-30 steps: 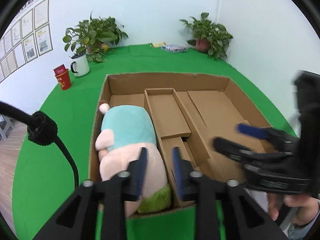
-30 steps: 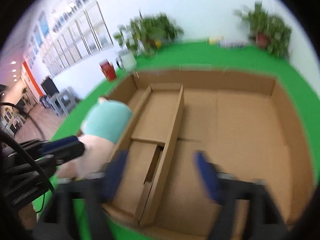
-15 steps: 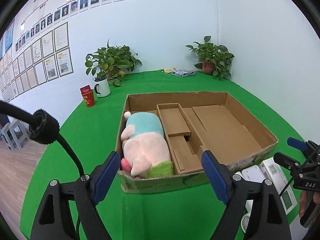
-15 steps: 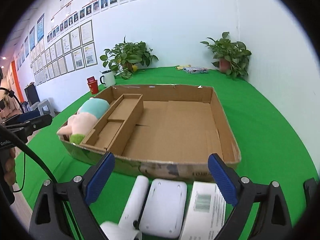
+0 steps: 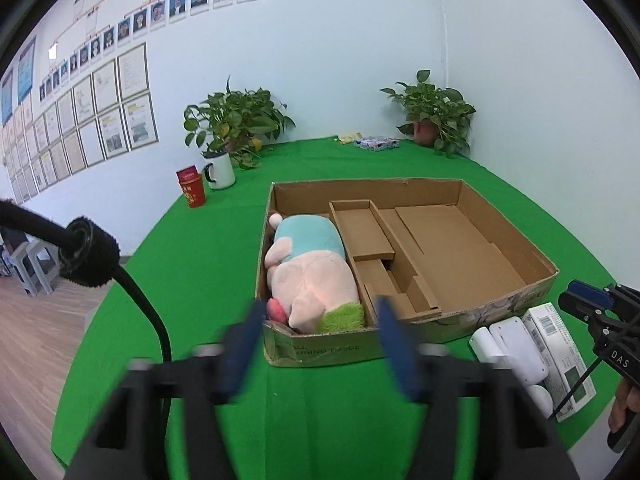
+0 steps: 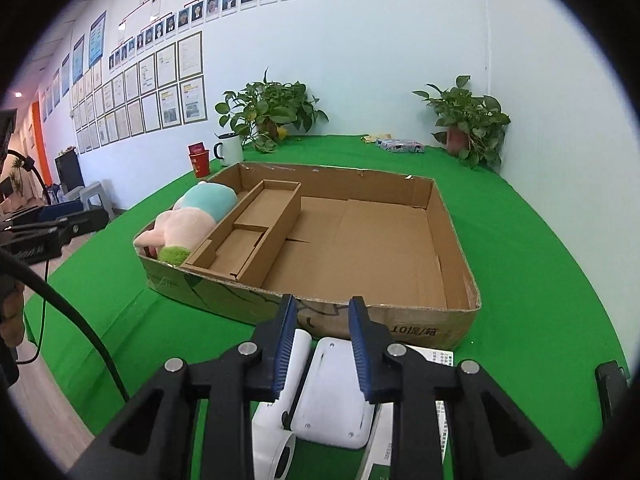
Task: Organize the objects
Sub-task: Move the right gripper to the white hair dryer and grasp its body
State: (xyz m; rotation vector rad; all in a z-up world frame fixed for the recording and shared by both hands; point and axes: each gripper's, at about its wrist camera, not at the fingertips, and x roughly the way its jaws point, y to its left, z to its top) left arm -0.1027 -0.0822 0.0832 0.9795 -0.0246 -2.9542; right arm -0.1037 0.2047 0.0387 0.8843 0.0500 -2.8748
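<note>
The white device (image 6: 334, 394) lies on the green table (image 6: 532, 280) just in front of the cardboard box (image 6: 452, 322), beside a labelled carton (image 5: 554, 354). Our right gripper (image 6: 322, 350) hangs over it, jaws narrowed but not touching it. Our left gripper (image 5: 316, 346) is spread wide before the box, where the plush toy (image 5: 308, 272) fills the left compartment.

Bright, even light (fisheye-warped edges)

right claw (image 6: 322, 344) parted over white device (image 6: 334, 396) | cardboard box (image 6: 456, 236) beyond | plush (image 6: 192, 220) inside
</note>
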